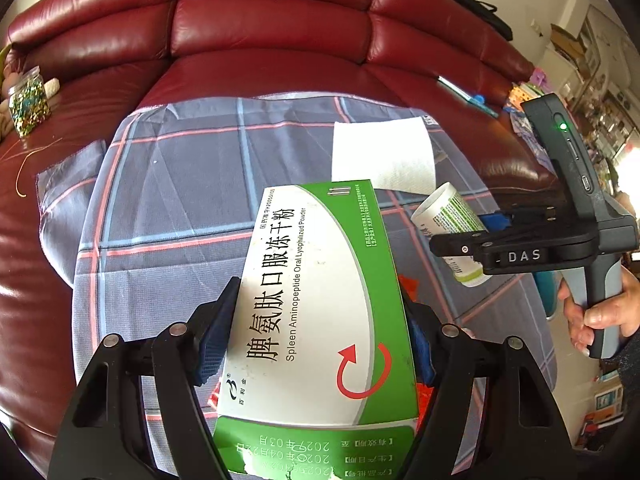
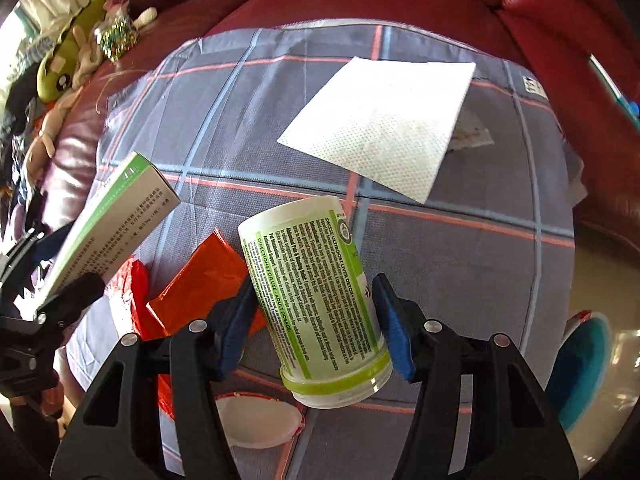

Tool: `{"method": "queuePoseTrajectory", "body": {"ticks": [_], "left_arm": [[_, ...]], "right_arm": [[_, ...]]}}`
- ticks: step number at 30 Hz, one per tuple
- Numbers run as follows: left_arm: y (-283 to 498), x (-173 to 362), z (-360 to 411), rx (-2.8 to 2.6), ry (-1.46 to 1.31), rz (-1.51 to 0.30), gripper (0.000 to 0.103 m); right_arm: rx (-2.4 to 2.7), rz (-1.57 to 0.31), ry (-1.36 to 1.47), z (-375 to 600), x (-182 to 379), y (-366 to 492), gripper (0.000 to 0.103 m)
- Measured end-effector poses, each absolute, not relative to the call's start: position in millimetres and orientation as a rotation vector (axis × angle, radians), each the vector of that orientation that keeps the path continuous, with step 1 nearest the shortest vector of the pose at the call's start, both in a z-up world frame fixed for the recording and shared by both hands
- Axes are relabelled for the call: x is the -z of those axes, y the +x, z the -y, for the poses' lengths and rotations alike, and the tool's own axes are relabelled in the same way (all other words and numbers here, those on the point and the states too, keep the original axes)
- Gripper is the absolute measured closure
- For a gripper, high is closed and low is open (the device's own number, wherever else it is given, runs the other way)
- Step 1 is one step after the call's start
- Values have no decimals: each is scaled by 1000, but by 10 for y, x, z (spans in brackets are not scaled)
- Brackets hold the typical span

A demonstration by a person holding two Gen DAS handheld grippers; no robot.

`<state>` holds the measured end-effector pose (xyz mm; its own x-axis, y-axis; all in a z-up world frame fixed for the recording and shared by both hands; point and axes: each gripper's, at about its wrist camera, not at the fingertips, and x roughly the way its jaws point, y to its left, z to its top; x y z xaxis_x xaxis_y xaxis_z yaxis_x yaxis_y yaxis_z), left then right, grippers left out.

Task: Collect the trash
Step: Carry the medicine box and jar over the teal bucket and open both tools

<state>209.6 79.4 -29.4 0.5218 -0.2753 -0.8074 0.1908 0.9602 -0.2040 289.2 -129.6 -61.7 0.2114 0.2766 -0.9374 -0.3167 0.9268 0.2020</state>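
Left wrist view shows the left gripper [image 1: 320,332] clamped on a green-and-white medicine box [image 1: 320,308], its long axis running away from the camera toward the red sofa [image 1: 260,20], above a plaid cloth [image 1: 172,200]. Right wrist view shows the right gripper [image 2: 316,320] with blue pads against a white-and-green bottle [image 2: 316,300], tilted, base far-left, neck toward the camera. A white tissue [image 2: 380,120] lies flat beyond; orange wrappers [image 2: 196,280] lie just left.
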Motion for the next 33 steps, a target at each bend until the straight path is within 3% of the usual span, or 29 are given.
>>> {"method": "queuePoseTrajectory", "body": {"ticks": [15, 24, 33], "left_arm": [[1984, -47, 857, 554, 33, -938, 31], [1899, 31, 1945, 678, 144, -961, 31], [1916, 246, 2730, 738, 251, -1008, 31]], "right_arm": [[-164, -1164, 290, 3490, 165, 2241, 47], [25, -1184, 399, 4699, 545, 1777, 47], [51, -1216, 467, 5144, 960, 1846, 45]]}}
